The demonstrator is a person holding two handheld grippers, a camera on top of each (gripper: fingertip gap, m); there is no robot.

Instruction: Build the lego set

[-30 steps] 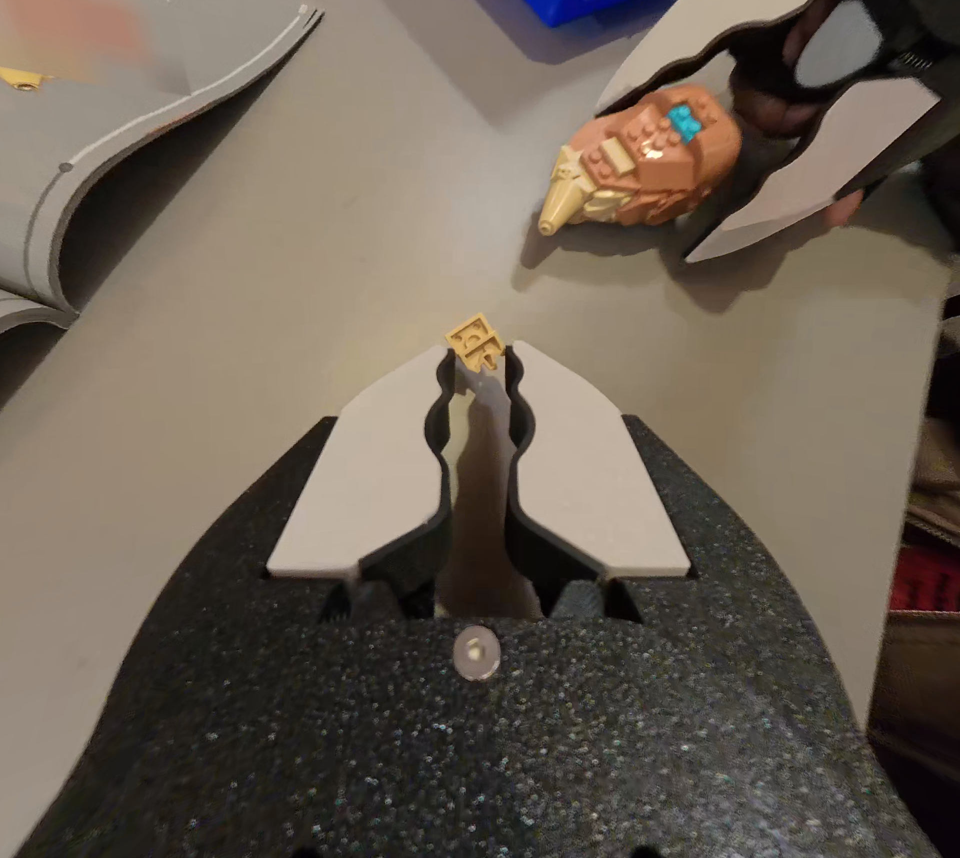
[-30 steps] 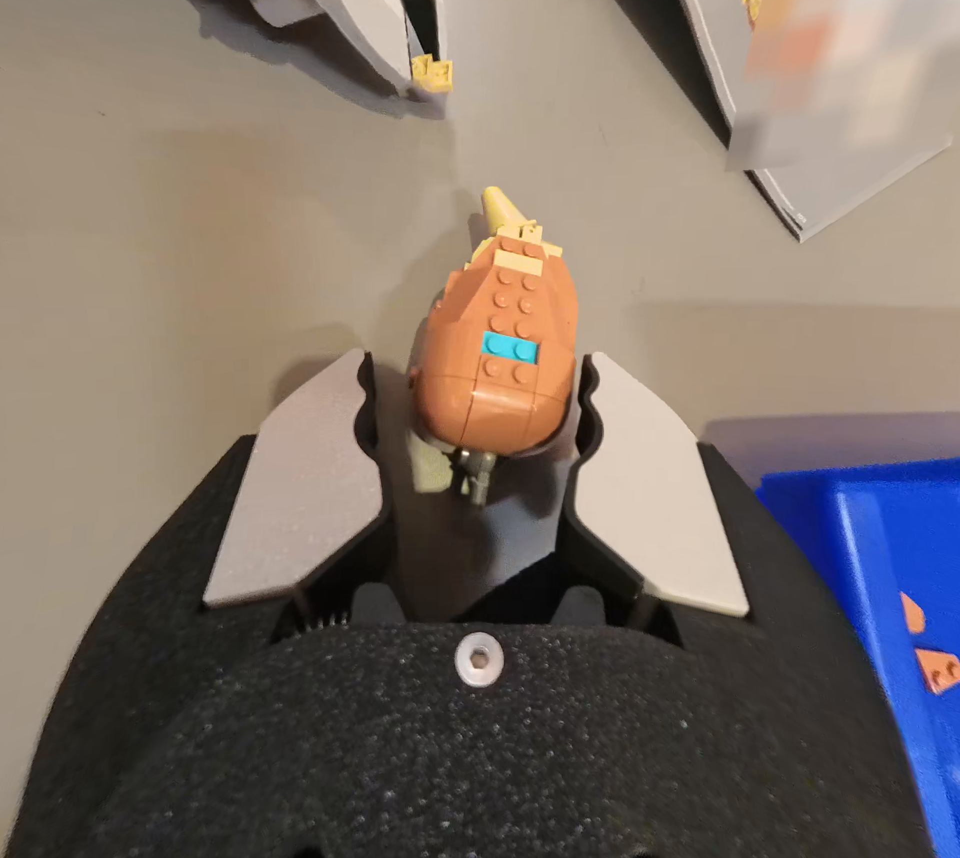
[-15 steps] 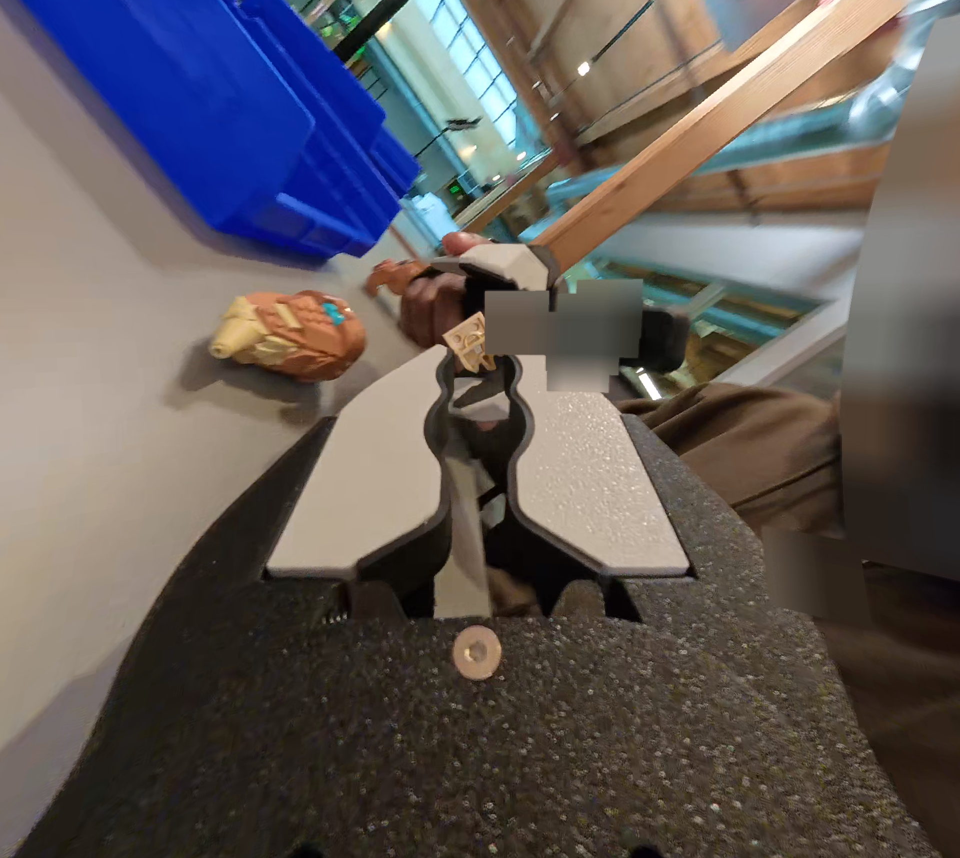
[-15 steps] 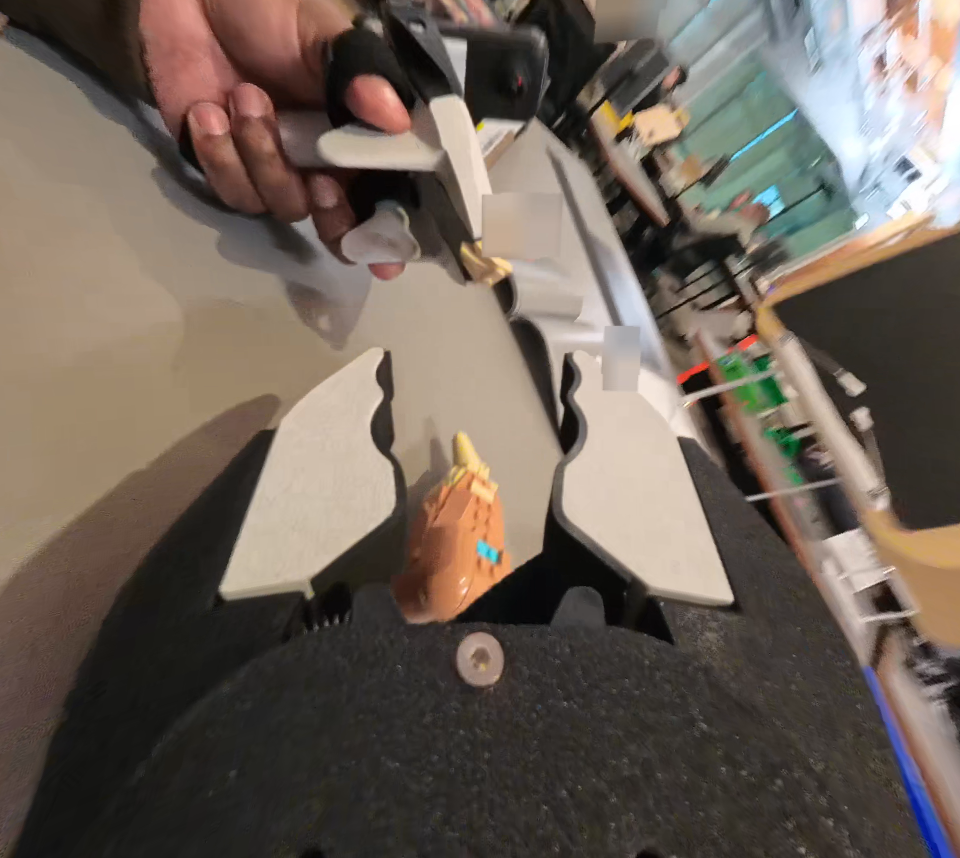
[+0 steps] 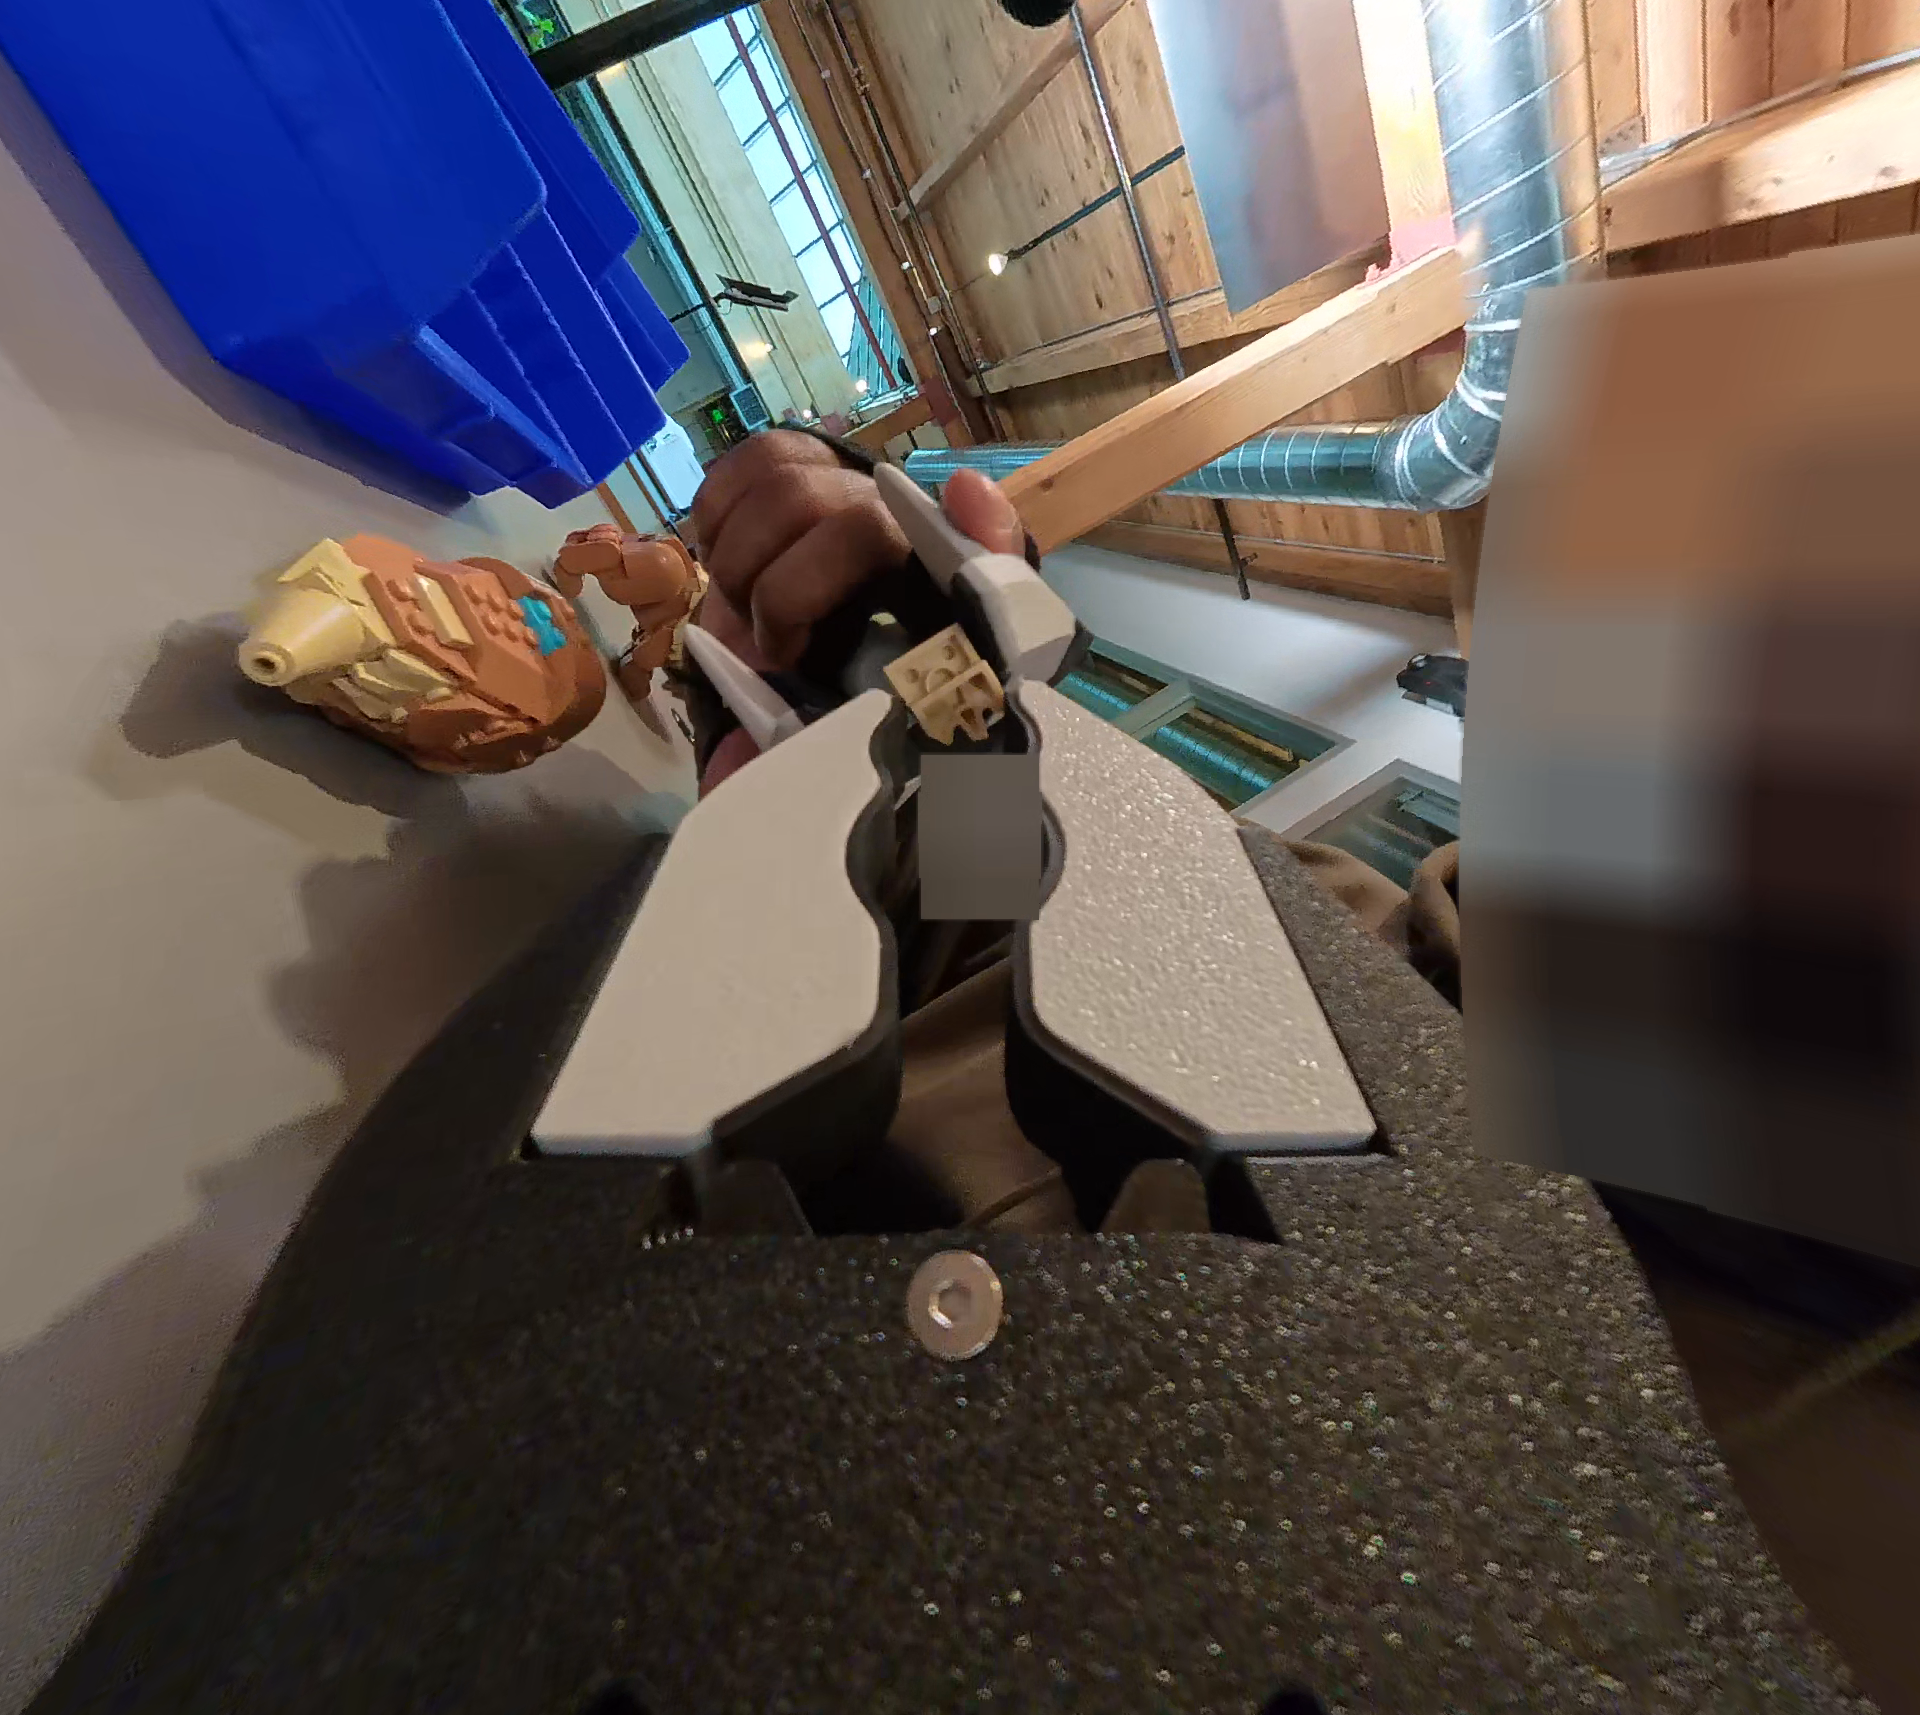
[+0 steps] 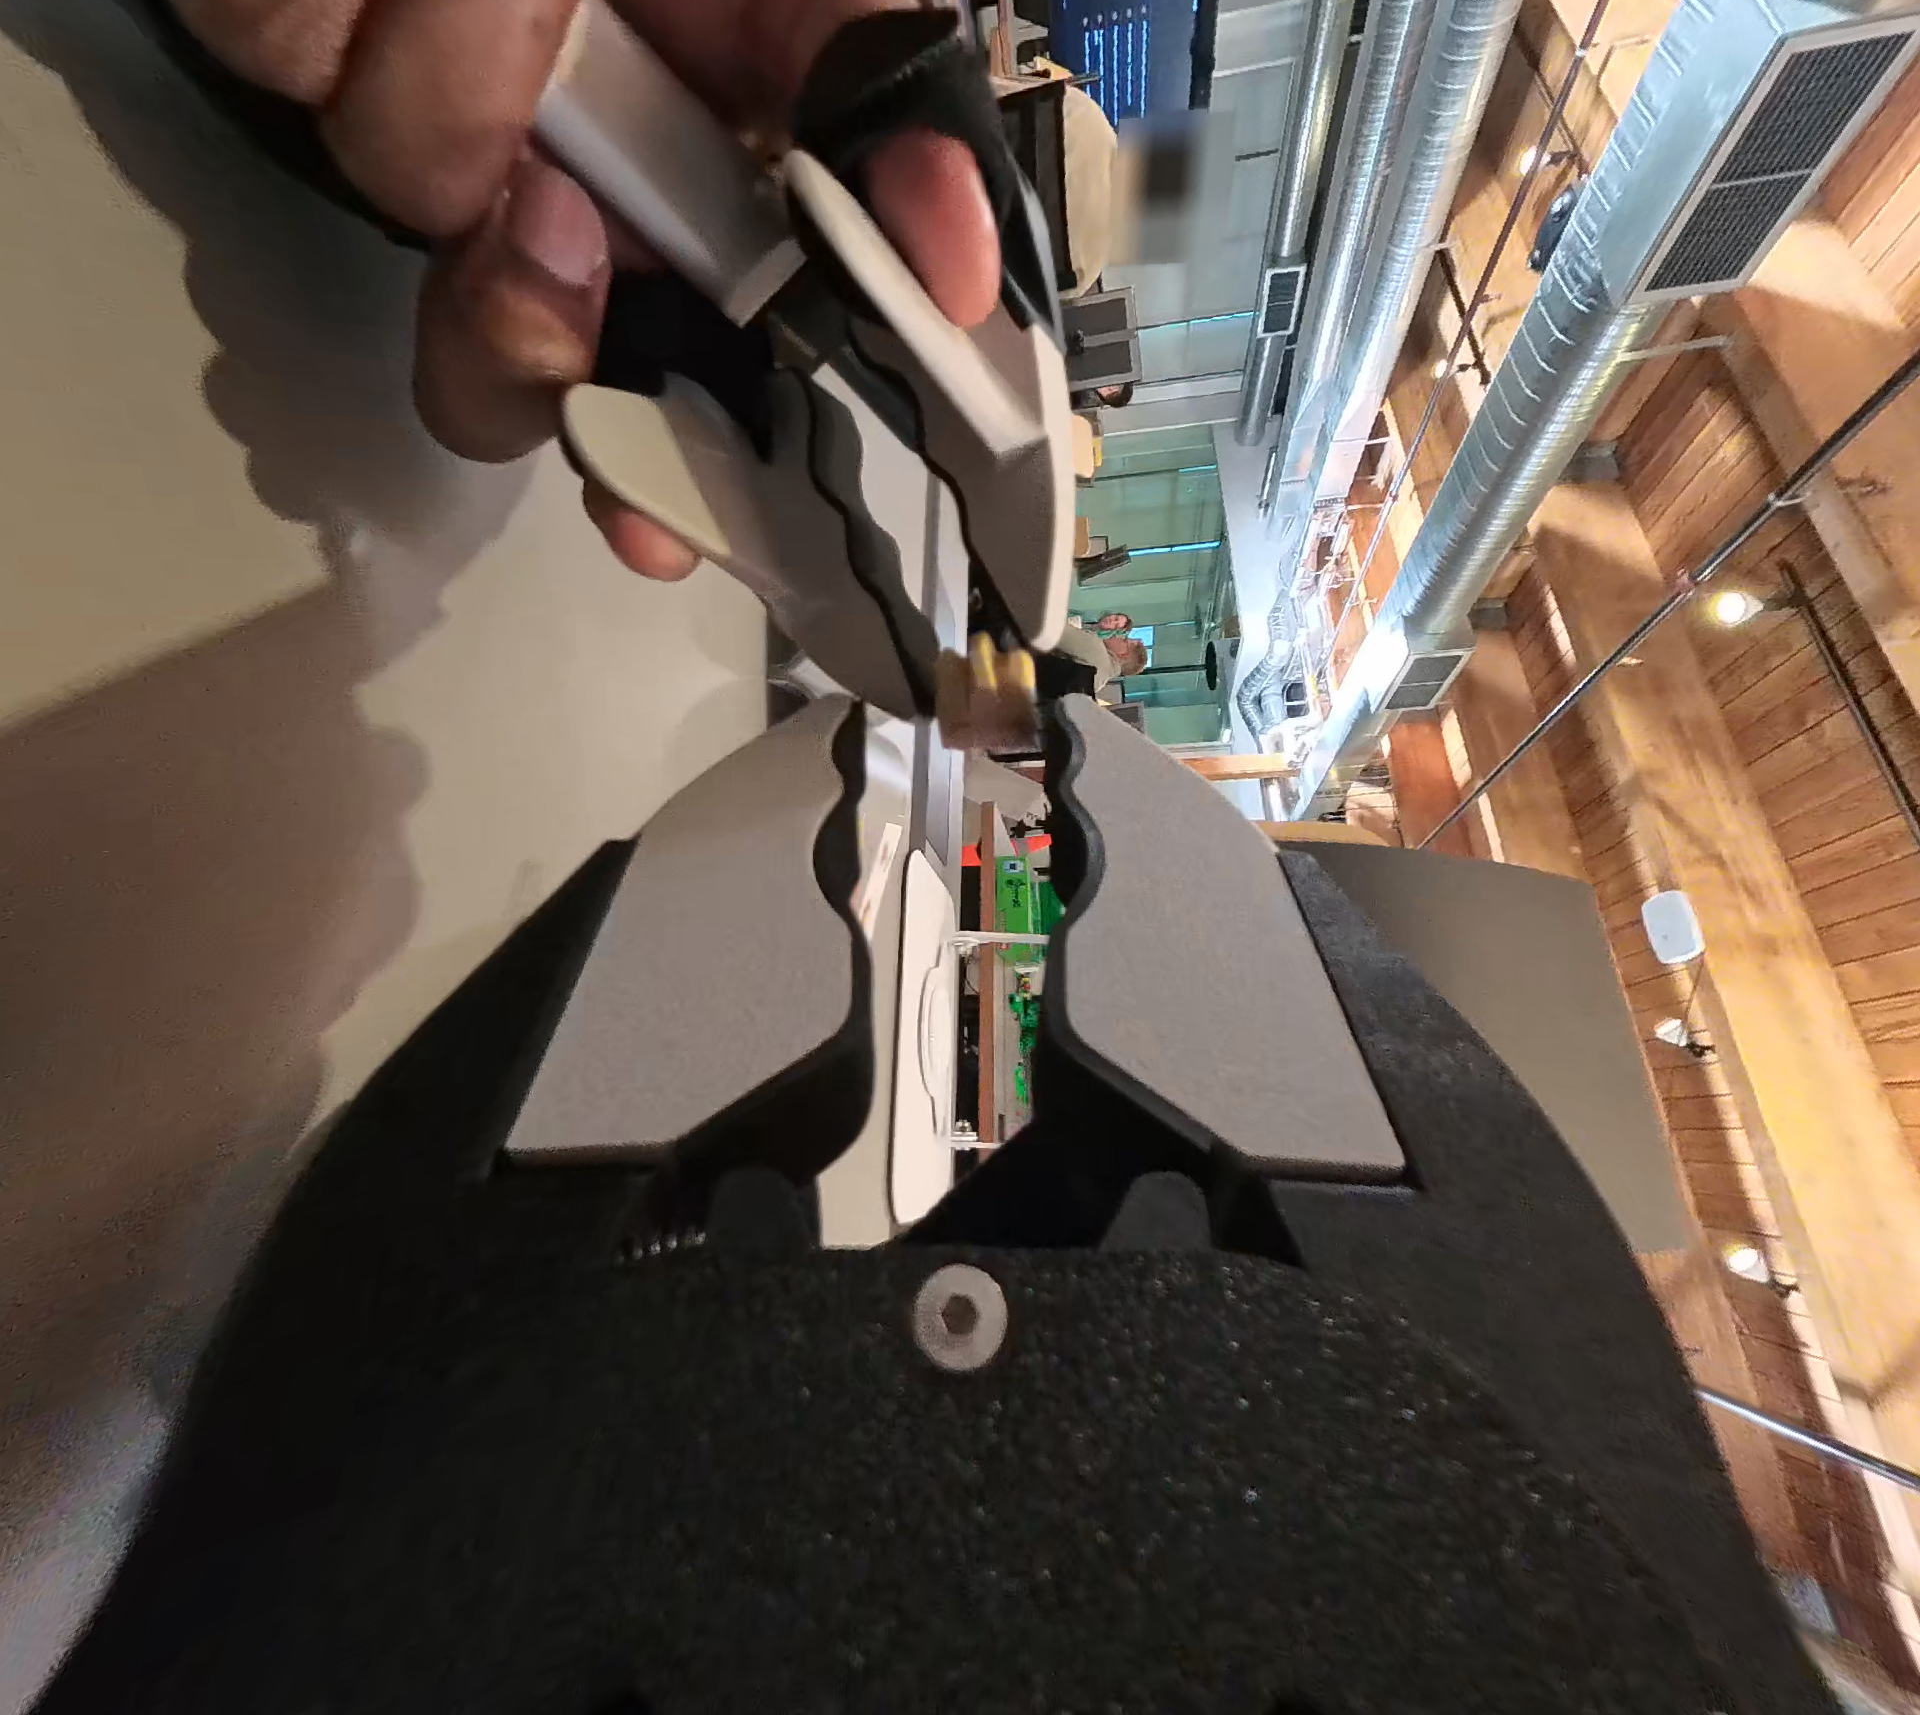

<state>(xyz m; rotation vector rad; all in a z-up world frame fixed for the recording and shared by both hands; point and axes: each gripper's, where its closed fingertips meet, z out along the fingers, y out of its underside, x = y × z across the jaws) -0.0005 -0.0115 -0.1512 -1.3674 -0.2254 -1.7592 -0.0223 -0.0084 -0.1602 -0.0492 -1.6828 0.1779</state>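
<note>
Tan brick (image 5: 943,686) sits pinched at the very tips of the left gripper (image 5: 951,709), whose jaws are pressed onto it; this small piece serves as the landmark here. It is a pale tan plate with round holes and two short prongs, hard and glossy, held up in the air off the table (image 5: 125,886).

Facing the brick from the far side is the right gripper (image 6: 951,720). Its jaws stand spread, one tip on each side of the brick, and whether either tip touches it cannot be told. In the right wrist view the brick (image 6: 987,694) shows end-on, just in front of those tips. Both tools are tipped hard sideways, so the room behind looks rotated. A hand (image 6: 540,107) wraps the left tool's handle beyond the brick, a black strap over one finger; in the left wrist view the other hand (image 5: 800,553) grips the right tool just behind the brick.

The gripper fingers (image 5: 748,917) are flat grey plates with wavy black inner edges, on a grainy black body.

Left of the brick, lying on the matte grey table, is the brown model (image 5: 436,657): rounded, studded, with a cream cone nose and a small turquoise tile. Beyond it stands a blue bin (image 5: 312,138), smooth plastic.
</note>
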